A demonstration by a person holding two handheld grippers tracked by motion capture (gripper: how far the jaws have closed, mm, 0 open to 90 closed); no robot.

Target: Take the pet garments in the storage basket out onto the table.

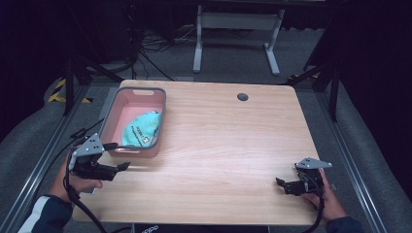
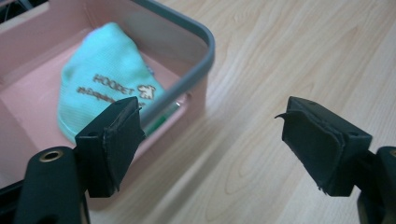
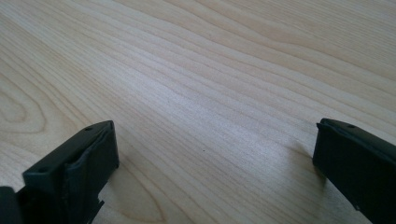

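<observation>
High view: both tongs, left (image 1: 118,156) and right (image 1: 281,184), are held open, empty; sock (image 1: 142,129) is best approached from above the bin (image 1: 108,118).

Bin (image 1: 160,116) sat at table's (image 1: 233,141) far-left corner with cloth (image 1: 142,130) inside, left gripper (image 1: 119,156) just in front of its near wall, right gripper (image 1: 283,185) well apart at near-right edge.

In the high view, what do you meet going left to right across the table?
left gripper at the near left edge → pink bin with the mint-green sock lying in it → dark round hole in the tabletop near the far edge → right gripper at the near right.
</observation>
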